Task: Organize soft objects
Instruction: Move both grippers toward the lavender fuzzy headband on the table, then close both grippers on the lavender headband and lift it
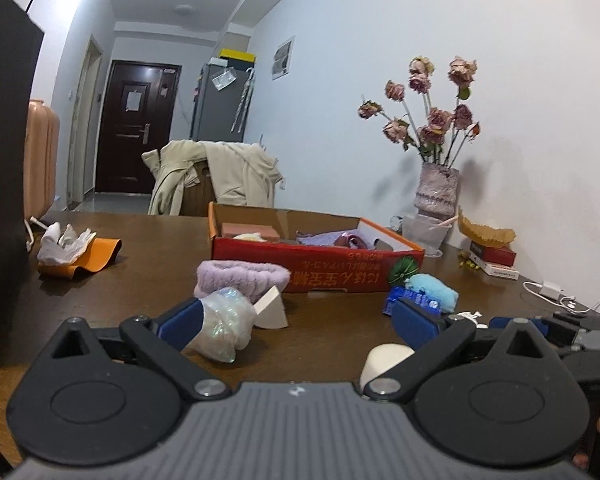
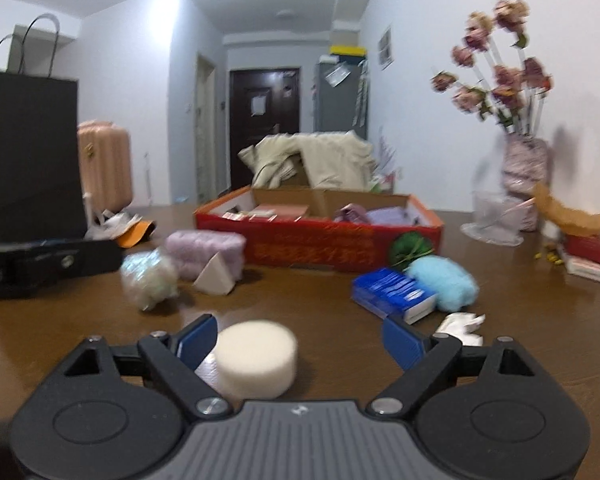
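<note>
A red cardboard box (image 1: 316, 266) (image 2: 320, 246) holding several soft items stands mid-table. In front of it lie a lilac fluffy band (image 1: 240, 278) (image 2: 206, 250), an iridescent bath puff (image 1: 224, 322) (image 2: 150, 276), a beige wedge sponge (image 1: 272, 308) (image 2: 214, 276), a light blue puff (image 1: 434, 290) (image 2: 444, 282) and a round white sponge (image 2: 256, 356) (image 1: 384, 362). My left gripper (image 1: 296, 322) is open, its left finger beside the bath puff. My right gripper (image 2: 300, 340) is open, with the white sponge between its fingers, near the left one.
A blue packet (image 2: 394, 290) and crumpled tissue (image 2: 460, 326) lie at the right. A vase of dried roses (image 1: 436, 184), a glass bowl (image 1: 424, 234) and books (image 1: 496, 258) stand by the wall. A black paper bag (image 2: 28, 156) and an orange pouch (image 1: 80, 258) are at the left.
</note>
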Available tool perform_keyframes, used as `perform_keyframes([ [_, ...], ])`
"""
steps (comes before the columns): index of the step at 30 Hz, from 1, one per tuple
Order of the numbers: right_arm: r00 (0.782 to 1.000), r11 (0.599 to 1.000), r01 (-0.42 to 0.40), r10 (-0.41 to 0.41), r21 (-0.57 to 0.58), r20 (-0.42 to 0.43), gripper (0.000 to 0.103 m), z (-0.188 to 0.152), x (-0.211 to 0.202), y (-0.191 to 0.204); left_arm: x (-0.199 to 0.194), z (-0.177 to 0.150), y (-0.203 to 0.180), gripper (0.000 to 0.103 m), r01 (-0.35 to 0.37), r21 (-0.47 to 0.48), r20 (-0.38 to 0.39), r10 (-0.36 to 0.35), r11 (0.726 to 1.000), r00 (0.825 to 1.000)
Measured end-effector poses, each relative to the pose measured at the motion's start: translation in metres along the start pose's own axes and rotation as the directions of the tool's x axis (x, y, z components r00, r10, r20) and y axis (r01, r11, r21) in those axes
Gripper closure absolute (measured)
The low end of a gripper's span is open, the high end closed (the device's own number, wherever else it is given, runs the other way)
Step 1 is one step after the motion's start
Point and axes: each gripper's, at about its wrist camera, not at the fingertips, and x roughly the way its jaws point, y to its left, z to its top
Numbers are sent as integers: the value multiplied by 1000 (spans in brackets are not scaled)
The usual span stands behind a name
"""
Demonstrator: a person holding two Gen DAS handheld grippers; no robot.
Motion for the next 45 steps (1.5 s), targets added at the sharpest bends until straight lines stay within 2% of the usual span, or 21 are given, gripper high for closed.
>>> perform_keyframes([
  [4, 997, 1000, -25, 25, -1, -73, 25, 2, 13, 7, 6, -2, 5, 1, -13, -10, -28, 13, 1000, 1000],
  [6, 991, 999, -43, 45, 13, -128, 40, 4, 24, 9, 10, -3, 7, 1, -17, -10, -44, 17, 1000, 999],
  [7, 987, 999, -48, 50, 16, -152, 44, 3, 28, 9, 13, -4, 8, 1, -21, -12, -52, 20, 1000, 998],
  [9, 979, 998, -63, 67, 26, -190, 45, 2, 38, 9, 19, -5, 10, 1, -31, -16, -72, 30, 999, 997],
  [10, 977, 998, -61, 64, 23, -201, 50, 1, 42, 10, 21, -5, 11, 1, -35, -19, -77, 33, 999, 996],
  [14, 970, 999, 3, 5, 32, -242, 55, 3, 63, 0, 30, -3, 16, 1, -47, -33, -88, 44, 998, 995],
  [16, 971, 997, 41, -25, 62, -239, 54, 11, 70, -11, 35, -1, 18, 1, -55, -37, -88, 52, 998, 995],
  [18, 978, 996, 38, -20, 82, -208, 54, 20, 70, -17, 40, 1, 21, 1, -68, -43, -88, 64, 997, 994],
  [23, 992, 995, -21, 33, 98, -122, 54, 41, 70, -17, 54, 12, 36, 1, -109, -20, -94, 107, 994, 990],
  [26, 991, 993, -61, 72, 100, -111, 54, 52, 81, -11, 63, 24, 53, 2, -110, -33, -93, 107, 993, 990],
  [31, 983, 984, -147, 157, 102, -99, 51, 67, 105, 4, 92, 27, 80, 16, -99, -125, -182, 75, 987, 980],
  [33, 976, 978, -180, 190, 101, -103, 46, 74, 121, 11, 103, 33, 89, 20, -103, -137, -197, 75, 985, 978],
  [36, 968, 970, -204, 220, 130, -124, 47, 84, 152, 16, 123, 51, 106, 23, -83, -160, -210, 48, 984, 977],
  [37, 963, 965, -207, 230, 159, -140, 47, 87, 165, 16, 133, 53, 113, 26, -75, -195, -233, 28, 978, 972],
  [39, 955, 950, -205, 247, 235, -164, 48, 92, 187, 13, 153, 53, 125, 38, -83, -268, -301, -2, 960, 954],
  [40, 951, 940, -207, 258, 271, -169, 49, 93, 195, 10, 161, 50, 128, 39, -75, -295, -319, -24, 952, 947],
  [41, 948, 933, -209, 267, 293, -173, 52, 93, 202, 8, 168, 47, 131, 44, -77, -315, -336, -36, 946, 941],
  [42, 946, 932, -204, 266, 298, -184, 61, 93, 209, 8, 172, 44, 132, 54, -73, -327, -348, -49, 942, 936],
  [43, 942, 930, -200, 269, 308, -200, 78, 91, 214, 8, 175, 40, 131, 64, -51, -340, -354, -78, 939, 932],
  [44, 935, 923, -217, 290, 319, -203, 86, 89, 216, 7, 175, 39, 132, 76, -29, -347, -350, -101, 937, 931],
  [45, 927, 913, -243, 318, 328, -198, 93, 88, 216, 7, 173, 40, 130, 78, -25, -342, -344, -100, 939, 934],
])
